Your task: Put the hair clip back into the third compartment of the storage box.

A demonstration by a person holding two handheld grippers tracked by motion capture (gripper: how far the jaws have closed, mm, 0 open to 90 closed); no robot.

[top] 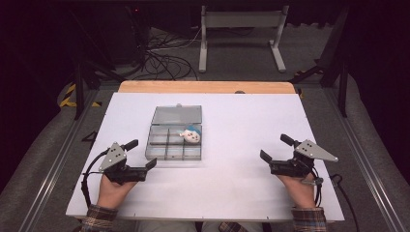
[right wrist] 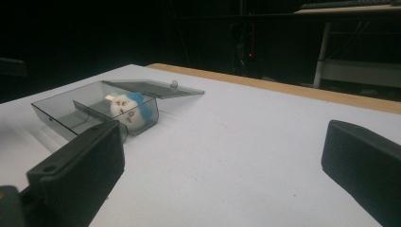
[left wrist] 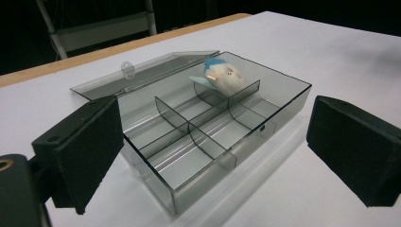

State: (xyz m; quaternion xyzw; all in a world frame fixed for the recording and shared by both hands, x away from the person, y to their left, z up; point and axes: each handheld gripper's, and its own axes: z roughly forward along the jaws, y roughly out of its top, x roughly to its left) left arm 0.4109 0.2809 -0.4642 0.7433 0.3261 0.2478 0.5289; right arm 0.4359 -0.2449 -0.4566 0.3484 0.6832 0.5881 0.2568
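A clear smoky plastic box (top: 167,152) with several compartments lies open on the white table (top: 241,121), its lid (top: 176,115) folded back flat. A small white plush toy with a blue cap (top: 191,135) sits in the far right compartment. My left gripper (top: 141,154) rests open just left of the box's near corner, nothing between its jaws. My right gripper (top: 274,147) rests open well to the right, also holding nothing. The left gripper view looks over the box (left wrist: 198,187) and toy (left wrist: 223,75) between the left gripper (left wrist: 217,118) jaws. From the right gripper (right wrist: 222,142) the toy (right wrist: 130,109) and box (right wrist: 56,106) lie far left.
A wooden strip (top: 208,87) runs along the table's far edge. Beyond it a grey metal stand (top: 241,29) and loose cables (top: 159,60) lie on the floor. Metal rails (top: 63,145) flank the table's sides. The person's hands come in from the near edge.
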